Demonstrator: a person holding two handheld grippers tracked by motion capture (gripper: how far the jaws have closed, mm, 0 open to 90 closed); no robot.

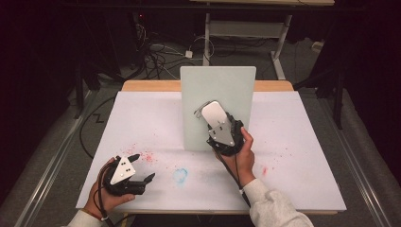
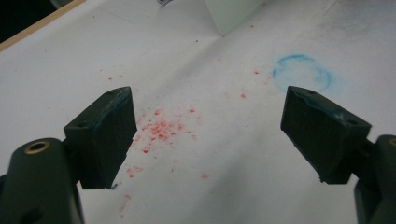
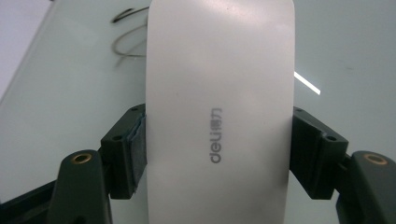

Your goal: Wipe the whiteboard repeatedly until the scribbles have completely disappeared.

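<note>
A pale upright board [image 1: 217, 85] stands in the middle of the white table [image 1: 142, 118]. My right gripper [image 1: 216, 124] is shut on a white oblong eraser [image 1: 213, 112] and holds it against the board's face. In the right gripper view both black jaws press on the long sides of the eraser [image 3: 219, 70], which bears grey lettering. A thin dark scribble [image 3: 126, 37] lies on the board [image 3: 60, 93] just beside the eraser's far end. My left gripper [image 1: 143, 166] rests near the table's front left, open with nothing between its jaws [image 2: 205, 135].
Red specks [image 2: 159, 128] and a faint blue ring [image 2: 302, 72] mark the table sheet in front of the board. A wooden edge [image 1: 151, 85] runs along the back. Cables [image 1: 156, 52] and desk legs [image 1: 206, 33] stand on the floor beyond.
</note>
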